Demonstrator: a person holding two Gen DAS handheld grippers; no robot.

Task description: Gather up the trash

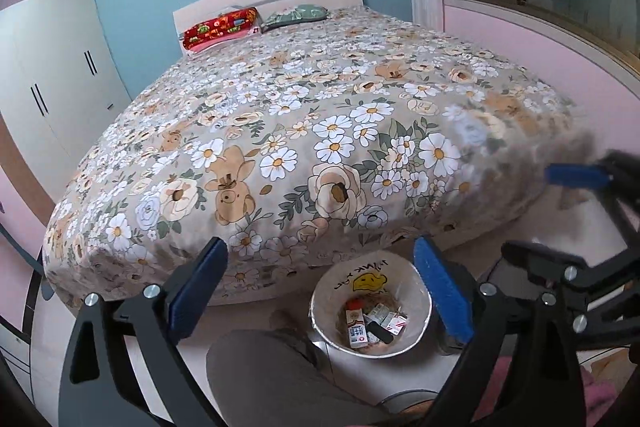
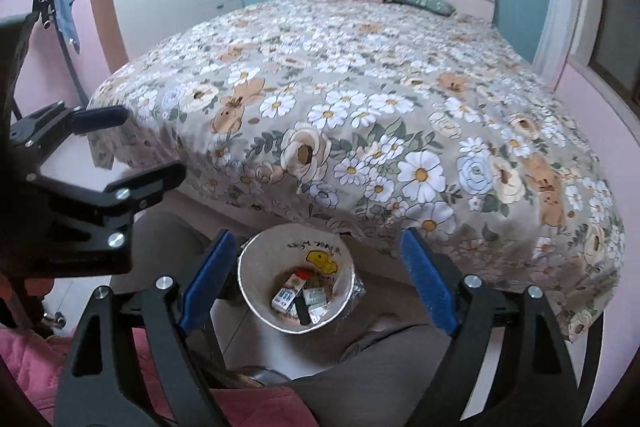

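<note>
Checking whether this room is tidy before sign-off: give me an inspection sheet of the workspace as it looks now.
Surface: floral-print bedspread bare of litter.
Job's things: round white waste bin with a yellow cartoon face on the floor at the bed's foot, holding small cartons and wrappers.
Clutter: red patterned pillow and green pillow at the headboard.
Grippers: left tongs open, empty; right tongs open, empty.
Cables: nothing seen.
Surroundings: white wardrobe, blue wall, window at right.
</note>
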